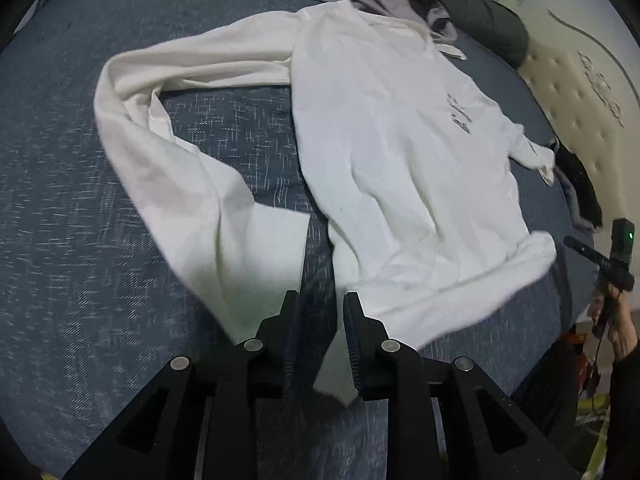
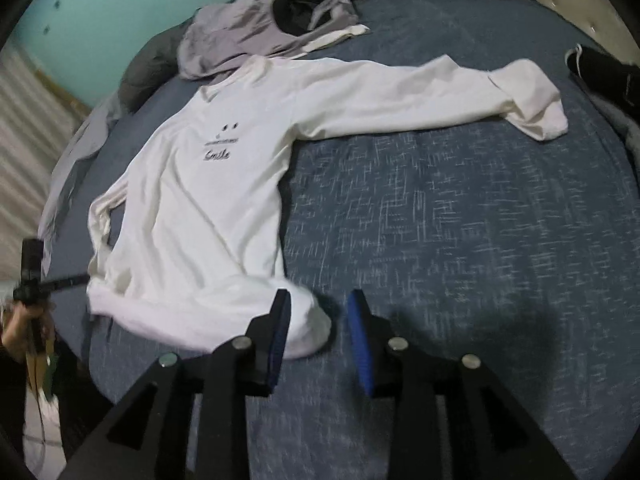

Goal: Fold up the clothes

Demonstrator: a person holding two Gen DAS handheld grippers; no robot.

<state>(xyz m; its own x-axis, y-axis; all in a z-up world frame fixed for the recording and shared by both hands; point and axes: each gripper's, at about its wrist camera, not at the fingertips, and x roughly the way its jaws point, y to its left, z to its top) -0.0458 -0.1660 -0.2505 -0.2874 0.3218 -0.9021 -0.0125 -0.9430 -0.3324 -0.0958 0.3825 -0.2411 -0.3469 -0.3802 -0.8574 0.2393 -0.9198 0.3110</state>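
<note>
Showing "Smile" print on white shirt [image 2: 208, 200] | right view only | both grippers' fingers [image 1: 320, 336] [image 2: 320, 332] parted, empty

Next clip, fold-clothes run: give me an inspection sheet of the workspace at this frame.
Surface: blue patterned bedspread.
Job's things: white long-sleeve shirt lying face up, one sleeve stretched sideways, the other bent beside the body.
Clutter: grey garment past the collar; dark clothing at the bed edge.
Grippers: left gripper open at one hem corner; right gripper open at the other, neither pinching cloth.
Cables: nothing seen clearly.
Surroundings: teal wall, tufted headboard.
</note>
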